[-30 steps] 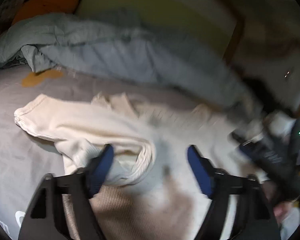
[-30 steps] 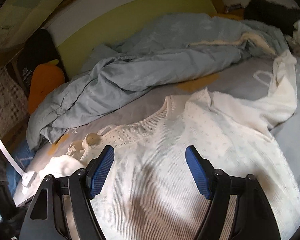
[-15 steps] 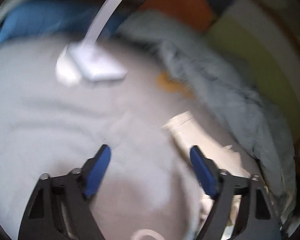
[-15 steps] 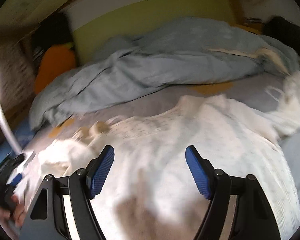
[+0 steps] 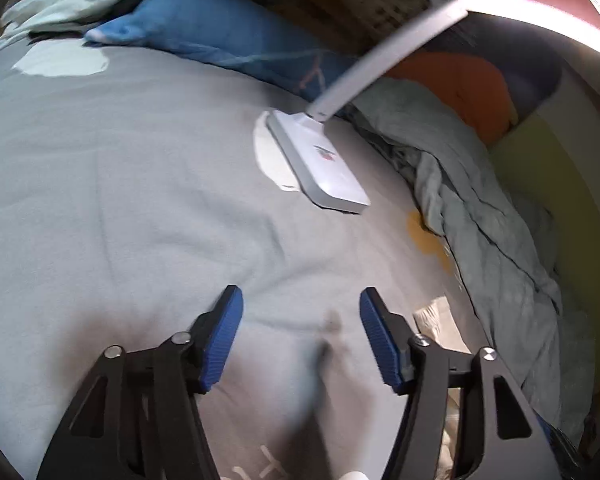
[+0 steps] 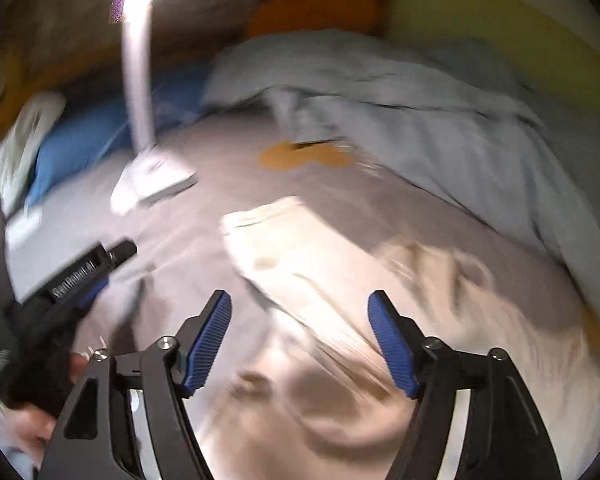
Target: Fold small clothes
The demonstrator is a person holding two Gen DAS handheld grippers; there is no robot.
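The left gripper (image 5: pixel 300 332), black-framed with ribbed blue pads, hangs just over bare grey bed sheet (image 5: pixel 120 200); its jaws stand apart and are closing, with nothing between them but the sheet below. Just to its right a pale cuff edge of the cream knitted baby garment (image 5: pixel 432 316) pokes into the left wrist view, beside the right pad but not within the jaws.

The right gripper (image 6: pixel 300 340), of the same make, is likewise apart and closing, and it points down over the body of that cream garment (image 6: pixel 320 264), which lies spread and rumpled on the sheet (this view is blurred, so whether the pads touch the cloth I cannot tell). At the left of the right wrist view the left gripper (image 6: pixel 96 276) shows again, held in a person's hand (image 6: pixel 32 420).

Further out stand a white desk lamp with a flat base and slim arm (image 5: pixel 320 160), a crumpled grey-blue duvet (image 5: pixel 500 240) along the far side, a blue pillow (image 5: pixel 220 32) and an orange plush toy (image 5: pixel 460 80).

The step looks like taking hold of the garment's edges for a fold. To do it well, the left gripper should probably shift right until the cuff sits squarely between its pads, pinching only the garment and not the sheet; the right should take a single edge, not a bunched layer, so the fold lands flat.
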